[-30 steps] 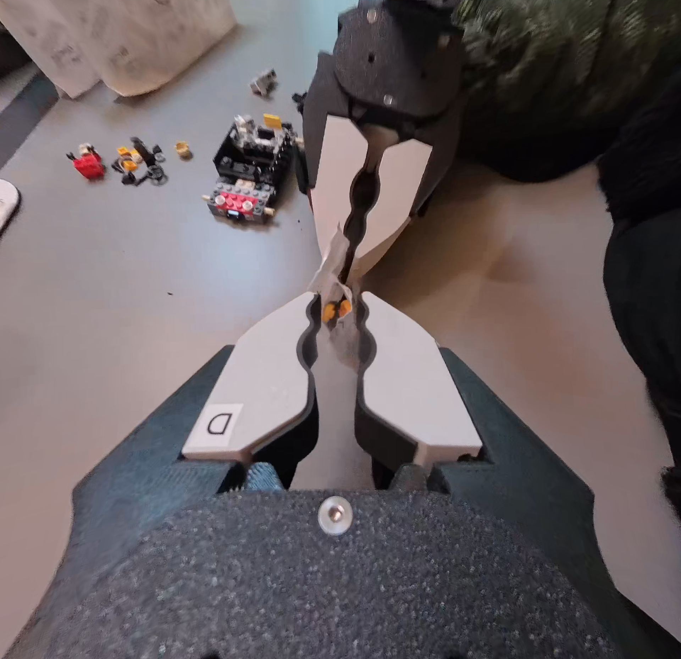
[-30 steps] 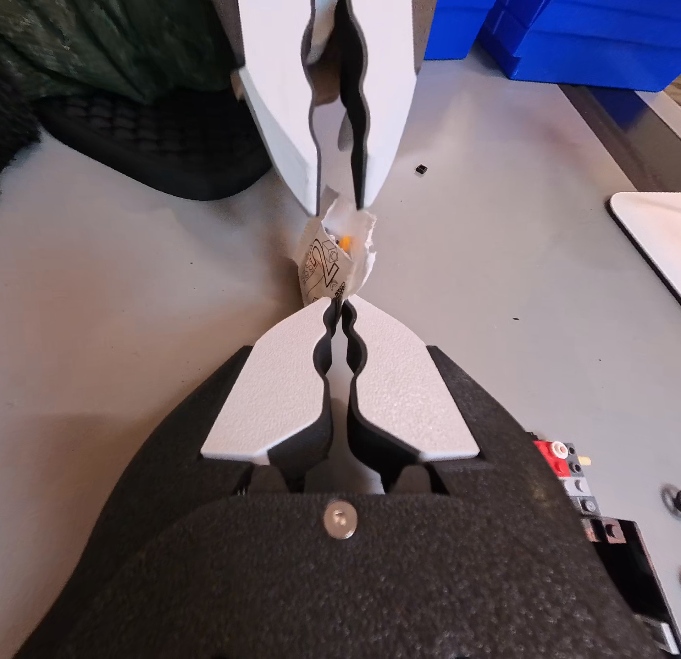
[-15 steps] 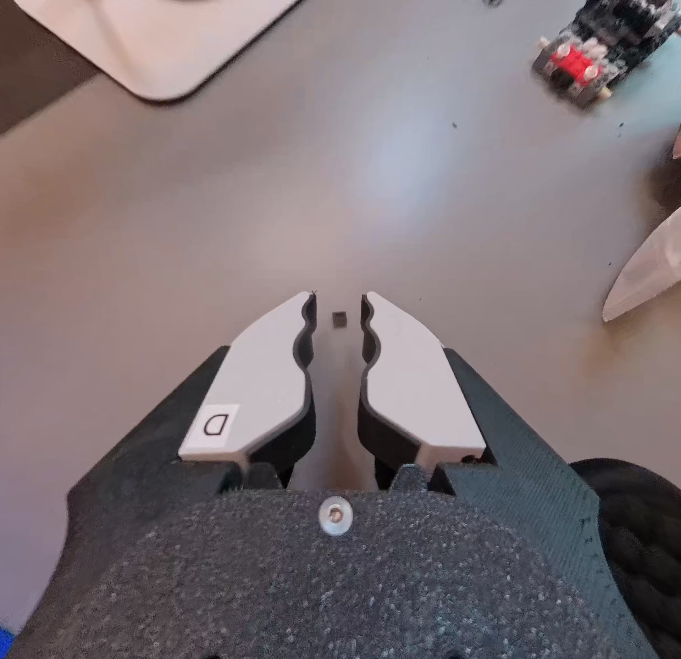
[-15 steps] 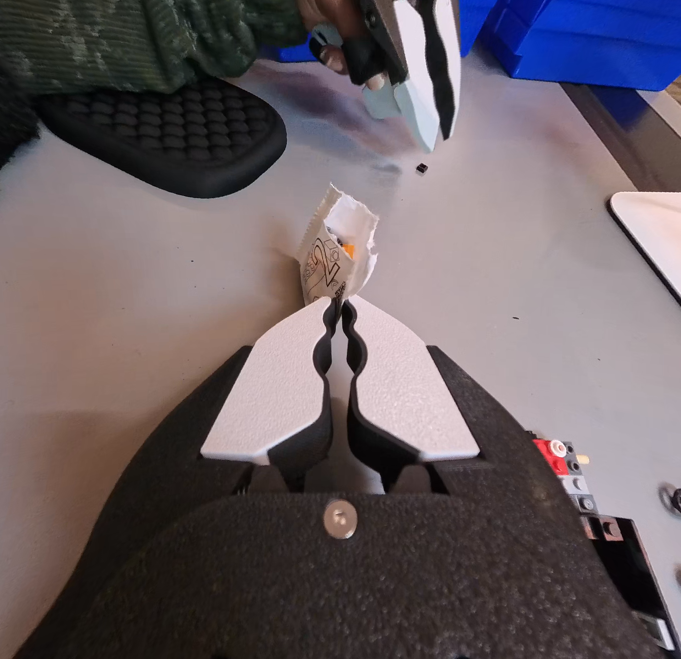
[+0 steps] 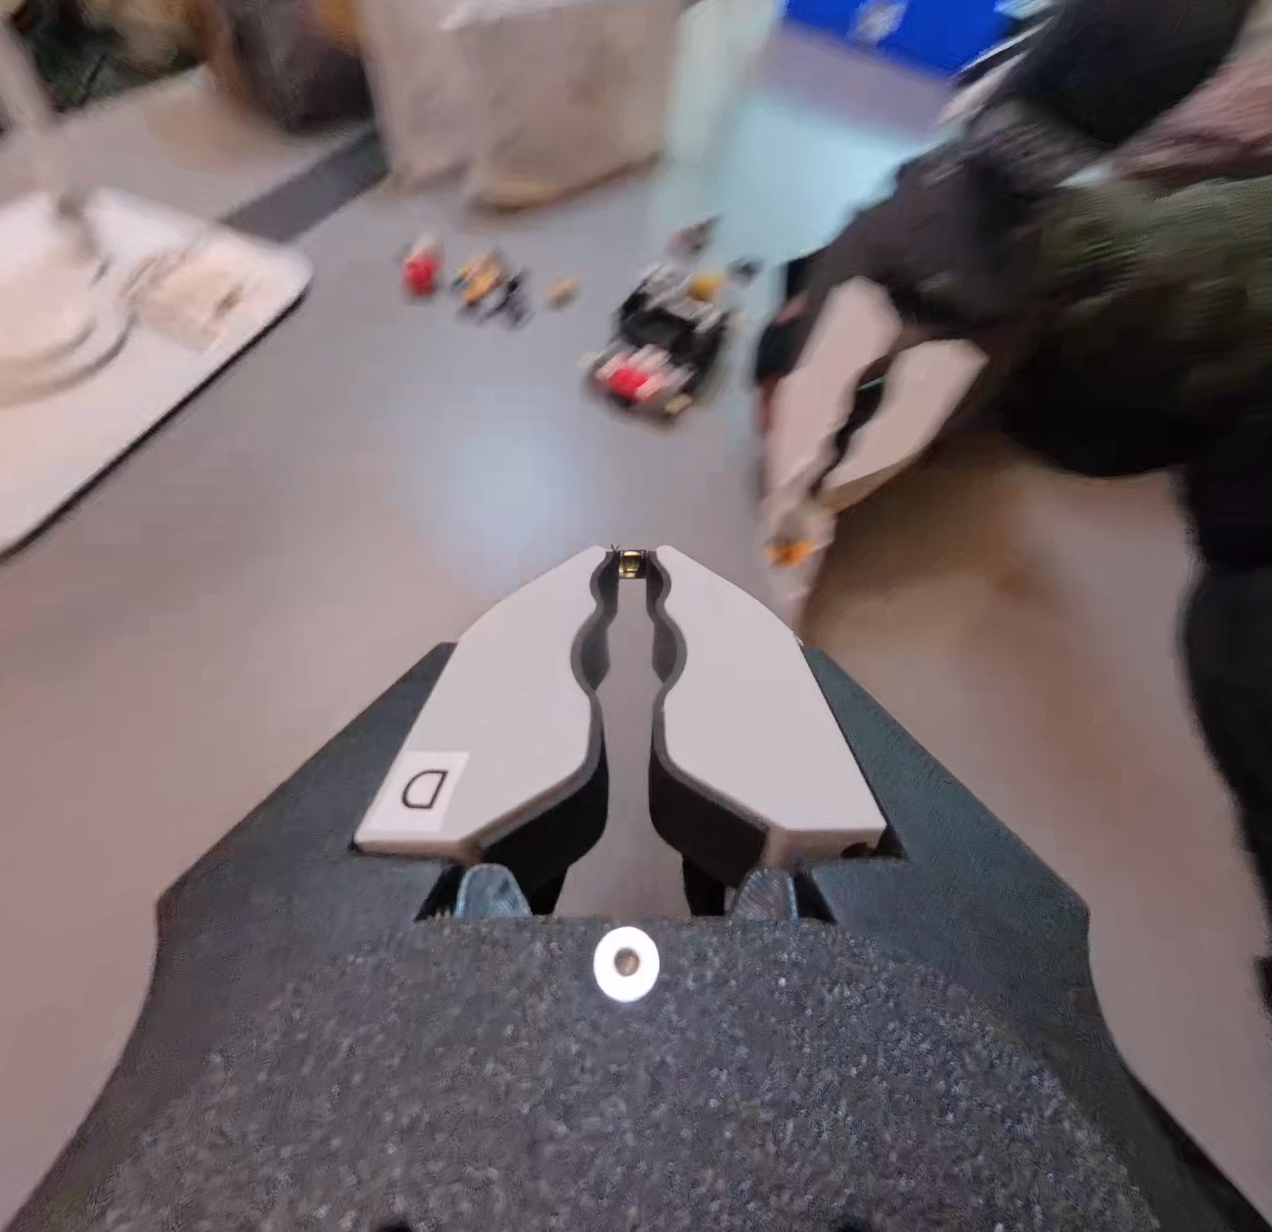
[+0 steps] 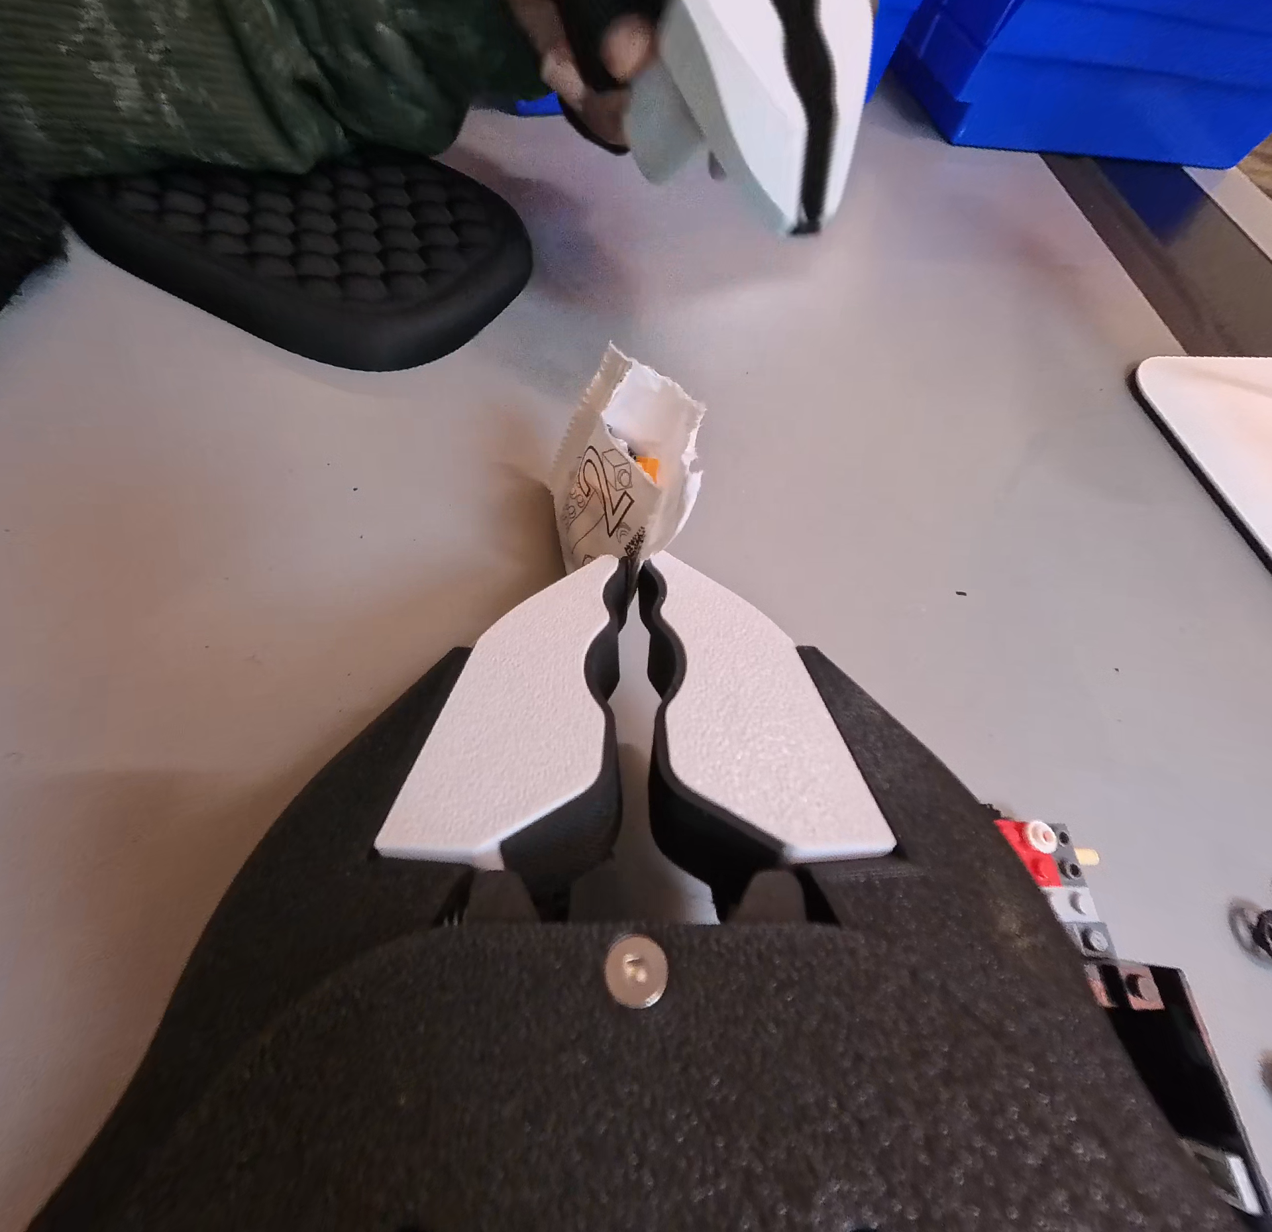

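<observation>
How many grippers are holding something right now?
2. Left gripper: jaws shut on a tiny dark brick piece at the tips. Right gripper: jaws pinching the torn white paper bag by its lower end.

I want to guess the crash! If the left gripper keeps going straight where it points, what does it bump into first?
Probably nothing soon: the left gripper points over bare grey table. Far ahead lie blurry toy bricks; depth is unclear.

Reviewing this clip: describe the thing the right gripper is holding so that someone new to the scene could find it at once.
On the grey table, in front of the black bumpy pad, the right gripper pinches the bottom of a small white paper bag. Its top is torn open, with black line print outside and an orange piece showing inside, unlike the loose bricks nearby.
</observation>
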{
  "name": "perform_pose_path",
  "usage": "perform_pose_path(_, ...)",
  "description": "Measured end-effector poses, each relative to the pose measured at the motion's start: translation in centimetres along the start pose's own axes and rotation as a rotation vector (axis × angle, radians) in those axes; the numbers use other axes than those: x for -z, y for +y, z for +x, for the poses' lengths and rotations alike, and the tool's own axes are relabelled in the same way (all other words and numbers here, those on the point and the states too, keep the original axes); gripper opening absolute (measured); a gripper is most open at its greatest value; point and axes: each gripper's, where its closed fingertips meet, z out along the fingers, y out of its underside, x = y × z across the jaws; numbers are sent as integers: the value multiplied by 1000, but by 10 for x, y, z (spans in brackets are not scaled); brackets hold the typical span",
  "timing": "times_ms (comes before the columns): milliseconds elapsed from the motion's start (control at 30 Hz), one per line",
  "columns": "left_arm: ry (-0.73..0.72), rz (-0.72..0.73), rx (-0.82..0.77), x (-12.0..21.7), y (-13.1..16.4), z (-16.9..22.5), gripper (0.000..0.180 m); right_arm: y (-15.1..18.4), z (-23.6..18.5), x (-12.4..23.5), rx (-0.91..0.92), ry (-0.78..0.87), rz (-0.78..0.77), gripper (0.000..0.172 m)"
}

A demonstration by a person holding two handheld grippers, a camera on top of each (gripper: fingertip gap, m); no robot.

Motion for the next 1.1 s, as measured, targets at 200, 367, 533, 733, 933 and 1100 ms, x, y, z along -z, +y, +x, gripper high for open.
perform_pose_path(200,98,-82,-167,-37,1,49,15,0,0,-1,-5,-1,5,2)
perform_pose_path(367,134,-71,-158,-37,2,52,24,0,0,0,-1,1,1,2)
perform_pose_path(533,163,-149,-66,-29,23,43,31,-3,2,2,-24,2,28,1)
perform_pose_path(733,221,-118,-109,-27,15,57,24,-7,8,7,-77,12,65,1)
perform_pose_path(933,118,-82,-190,-35,6,49,2,-27,23,21,-125,74,195,0)
perform_pose_path(1100,107,41,-217,-23,-19,54,1,-45,25,38,-141,58,303,1)
